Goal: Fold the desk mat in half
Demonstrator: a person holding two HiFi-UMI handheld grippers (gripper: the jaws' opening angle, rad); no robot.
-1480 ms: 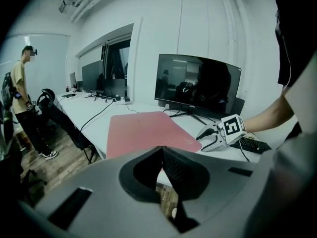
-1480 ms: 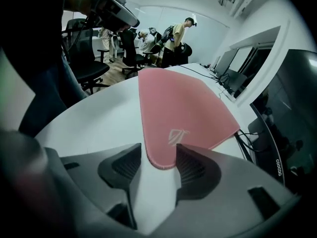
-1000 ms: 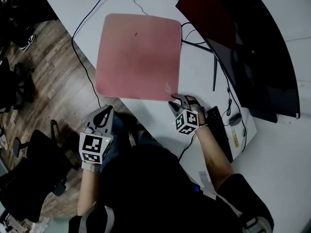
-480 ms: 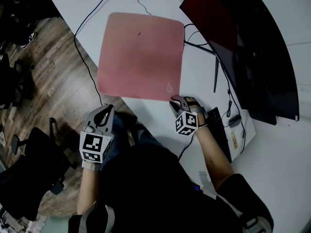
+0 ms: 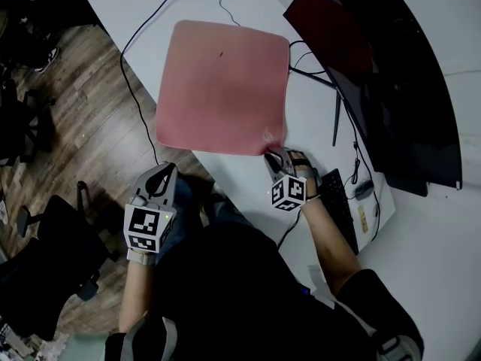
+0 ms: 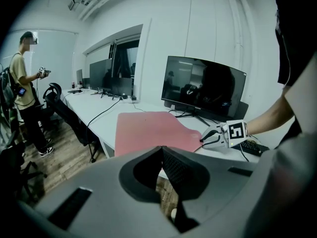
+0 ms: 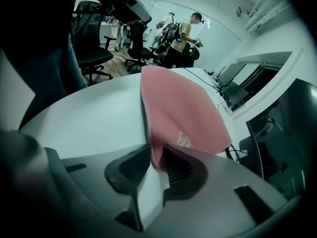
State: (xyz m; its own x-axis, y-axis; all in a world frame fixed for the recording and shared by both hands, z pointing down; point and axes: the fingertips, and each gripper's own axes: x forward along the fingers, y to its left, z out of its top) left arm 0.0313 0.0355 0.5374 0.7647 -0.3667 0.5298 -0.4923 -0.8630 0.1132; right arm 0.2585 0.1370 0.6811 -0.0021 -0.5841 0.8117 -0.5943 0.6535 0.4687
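Step in hand looked like the grab. The right hand-held gripper [image 7: 156,165] had its jaws closed down on the near corner of the desk mat [image 5: 222,89], with the pink edge pinched right between the pads. That corner looked a little raised off the surface [image 5: 248,179]. The rest of the mat lay flat, stretching away ahead of that gripper and off to its left, so by my reading no fold had been made yet.

The left hand-held gripper [image 5: 160,173] had its jaws together with nothing in them. It hung off the edge of the surface, well apart from the mat, with the mat's other near corner up ahead of it.

Next move, I'd guess, was to carry the pinched corner up and over toward the far edge. The mat looked floppy, so the left one probably needed to take the other near corner or the fold would go skewed.

Count: one desk mat, two hand-held grippers, one monitor [image 5: 376,74] ahead and to the right of the right gripper, and one keyboard [image 5: 338,201] just to its right.
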